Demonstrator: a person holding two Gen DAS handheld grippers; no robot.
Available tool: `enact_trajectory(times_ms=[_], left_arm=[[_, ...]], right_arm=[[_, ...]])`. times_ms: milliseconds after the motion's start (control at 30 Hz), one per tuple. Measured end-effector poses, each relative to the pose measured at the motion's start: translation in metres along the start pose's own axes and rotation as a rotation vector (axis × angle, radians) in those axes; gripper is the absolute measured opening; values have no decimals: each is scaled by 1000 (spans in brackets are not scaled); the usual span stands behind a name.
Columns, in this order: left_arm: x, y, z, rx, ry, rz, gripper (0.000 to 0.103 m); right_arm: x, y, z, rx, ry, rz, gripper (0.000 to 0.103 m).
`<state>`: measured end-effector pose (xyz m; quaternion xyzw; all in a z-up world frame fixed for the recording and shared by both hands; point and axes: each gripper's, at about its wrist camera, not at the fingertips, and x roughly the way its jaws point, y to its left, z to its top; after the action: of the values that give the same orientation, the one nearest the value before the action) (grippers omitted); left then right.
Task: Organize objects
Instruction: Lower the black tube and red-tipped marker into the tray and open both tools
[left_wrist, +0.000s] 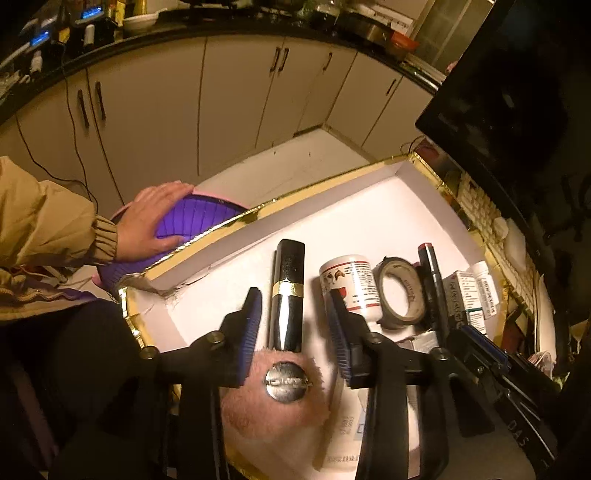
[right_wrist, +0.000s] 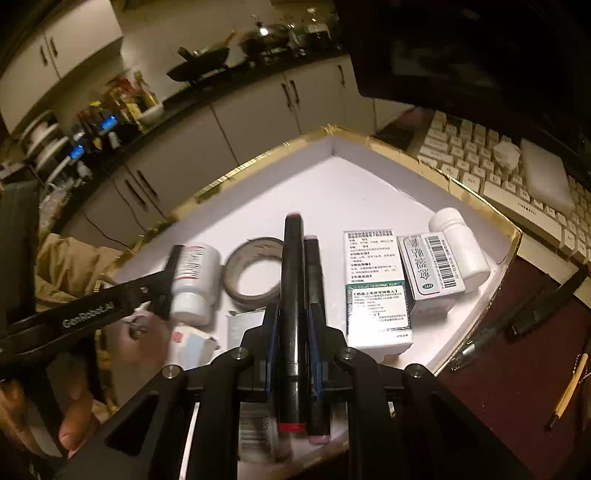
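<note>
A white box with a gold rim (left_wrist: 343, 177) (right_wrist: 236, 173) holds the objects. My left gripper (left_wrist: 295, 306) is open, its blue pads either side of a black and gold lipstick tube (left_wrist: 287, 291) that lies on the box floor. A thin black pen (left_wrist: 274, 266) lies beside it. My right gripper (right_wrist: 293, 314) is shut on a black marker with red ends (right_wrist: 292, 280); a second black marker with pink ends (right_wrist: 314, 280) lies against it. The left gripper's arm (right_wrist: 110, 302) shows in the right wrist view.
In the box lie a white pill bottle (left_wrist: 351, 284) (right_wrist: 194, 280), a tape roll (left_wrist: 400, 291) (right_wrist: 255, 273), medicine boxes (right_wrist: 376, 291) and another white bottle (right_wrist: 460, 243). A keyboard (right_wrist: 498, 173) and monitor (left_wrist: 498, 92) stand right. A hand rests on a purple basket (left_wrist: 195, 218) left.
</note>
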<state>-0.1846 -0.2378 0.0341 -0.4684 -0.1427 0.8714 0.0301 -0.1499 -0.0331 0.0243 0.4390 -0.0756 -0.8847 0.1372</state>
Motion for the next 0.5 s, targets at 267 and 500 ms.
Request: enact_trajectory(times_ms=[267, 500], left_arm=[[-37, -9, -15, 2, -98, -26, 37], [-73, -58, -57, 136, -175, -126, 37]], right_arm=[[-48, 1, -15, -26, -67, 34, 40], [-97, -36, -55, 42, -118, 162, 40]])
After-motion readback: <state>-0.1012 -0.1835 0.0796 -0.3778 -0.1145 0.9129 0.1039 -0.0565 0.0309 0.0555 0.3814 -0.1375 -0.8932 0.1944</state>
